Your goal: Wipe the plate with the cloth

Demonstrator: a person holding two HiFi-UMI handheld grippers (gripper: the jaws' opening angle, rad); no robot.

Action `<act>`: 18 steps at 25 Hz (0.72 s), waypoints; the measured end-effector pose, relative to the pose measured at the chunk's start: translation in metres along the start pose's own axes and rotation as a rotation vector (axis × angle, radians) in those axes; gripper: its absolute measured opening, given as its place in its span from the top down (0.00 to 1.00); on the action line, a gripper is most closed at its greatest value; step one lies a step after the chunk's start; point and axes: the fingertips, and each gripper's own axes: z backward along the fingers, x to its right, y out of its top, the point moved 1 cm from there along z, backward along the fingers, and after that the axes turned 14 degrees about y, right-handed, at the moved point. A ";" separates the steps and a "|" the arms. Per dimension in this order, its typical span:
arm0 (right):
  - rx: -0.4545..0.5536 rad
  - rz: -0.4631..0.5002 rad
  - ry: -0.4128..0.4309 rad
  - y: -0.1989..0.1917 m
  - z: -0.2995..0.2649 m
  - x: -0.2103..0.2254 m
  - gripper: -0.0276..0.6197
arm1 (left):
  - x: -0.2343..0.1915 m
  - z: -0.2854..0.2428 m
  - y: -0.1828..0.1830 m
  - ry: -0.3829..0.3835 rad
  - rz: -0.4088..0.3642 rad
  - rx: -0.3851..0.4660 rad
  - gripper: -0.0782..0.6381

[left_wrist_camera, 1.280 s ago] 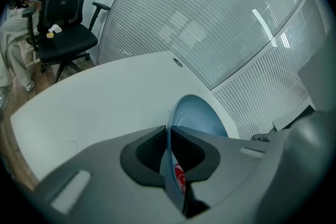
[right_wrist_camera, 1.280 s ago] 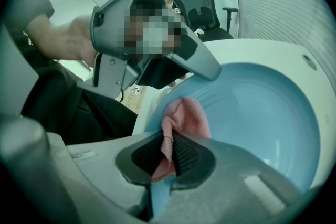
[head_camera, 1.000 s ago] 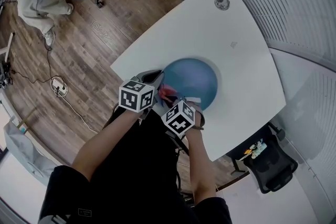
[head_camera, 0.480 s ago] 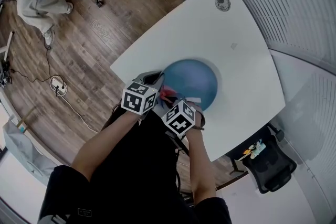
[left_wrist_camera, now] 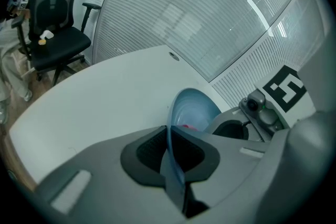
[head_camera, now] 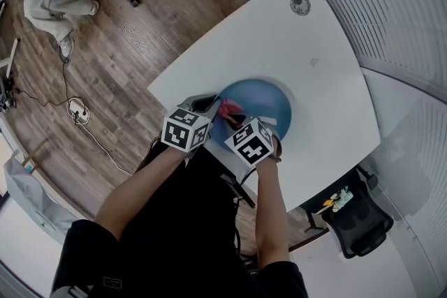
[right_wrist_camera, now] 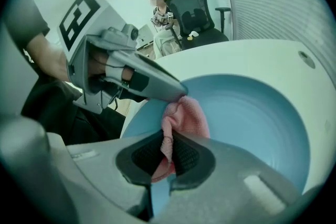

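Note:
A blue plate (head_camera: 271, 102) rests on the white table (head_camera: 279, 31) near its front edge. My left gripper (head_camera: 209, 105) is shut on the plate's near left rim; in the left gripper view the rim (left_wrist_camera: 172, 136) runs edge-on between the pads, with my left gripper (left_wrist_camera: 170, 153) clamped on it. My right gripper (head_camera: 242, 123) is shut on a pink cloth (head_camera: 228, 109). In the right gripper view the pink cloth (right_wrist_camera: 185, 117) bunches out of my right gripper (right_wrist_camera: 168, 157) and lies on the plate (right_wrist_camera: 252, 113), just beside the left gripper's tip (right_wrist_camera: 157, 84).
A round grommet (head_camera: 299, 4) and a small label (head_camera: 313, 61) lie on the far part of the table. A black office chair (head_camera: 357, 221) stands at the right, another chair (left_wrist_camera: 55, 34) stands beyond the table, and a person (right_wrist_camera: 159, 13) sits there. A cable (head_camera: 77, 114) runs over the wood floor.
My right gripper has shifted to the right over the plate with the cloth in it. The left gripper has kept its place on the rim.

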 end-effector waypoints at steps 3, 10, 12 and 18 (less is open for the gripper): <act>0.014 0.004 0.005 0.008 0.007 0.010 0.92 | 0.001 0.001 0.000 -0.003 0.003 0.002 0.86; 0.053 -0.003 -0.039 0.023 0.021 0.037 0.92 | 0.001 0.001 -0.001 -0.004 -0.001 0.002 0.86; 0.074 -0.005 -0.058 0.026 0.025 0.045 0.92 | 0.001 0.001 -0.001 -0.005 0.001 0.002 0.86; 0.069 -0.020 -0.127 0.029 0.039 0.059 0.92 | 0.001 0.002 -0.001 -0.007 0.003 -0.002 0.86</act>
